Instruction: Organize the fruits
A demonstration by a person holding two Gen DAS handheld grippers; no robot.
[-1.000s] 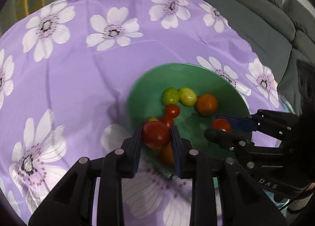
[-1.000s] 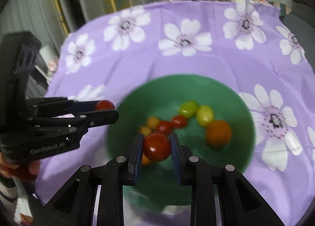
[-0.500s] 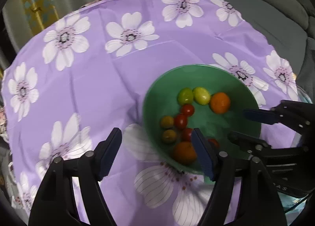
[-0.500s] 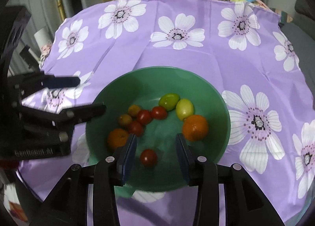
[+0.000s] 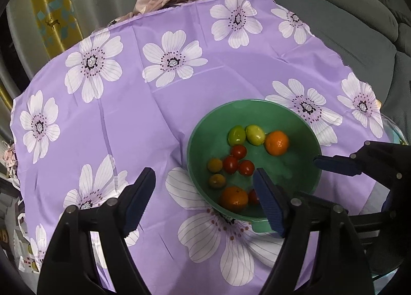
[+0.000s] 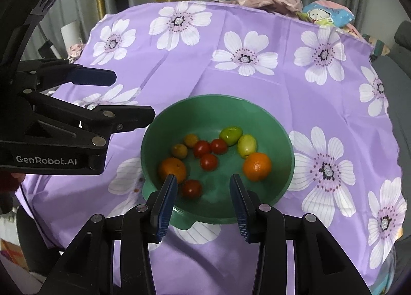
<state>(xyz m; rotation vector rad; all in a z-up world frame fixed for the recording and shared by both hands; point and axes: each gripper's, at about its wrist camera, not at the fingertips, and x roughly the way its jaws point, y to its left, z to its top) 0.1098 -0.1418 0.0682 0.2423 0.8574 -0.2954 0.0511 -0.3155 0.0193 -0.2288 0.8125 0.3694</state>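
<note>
Both the left gripper (image 5: pixel 203 197) and right gripper (image 6: pixel 203 197) have just been opening and stand apart, empty, at the bowl's (image 6: pixel 285 130) near rim. All the fruits (image 6: pixel 208 161) lie inside, near the cloth's (image 5: pixel 128 128) near edge. Placing looks finished; next, probably pull clear.

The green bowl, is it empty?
No, the green bowl holds two oranges, red tomatoes and small green fruits.
</note>
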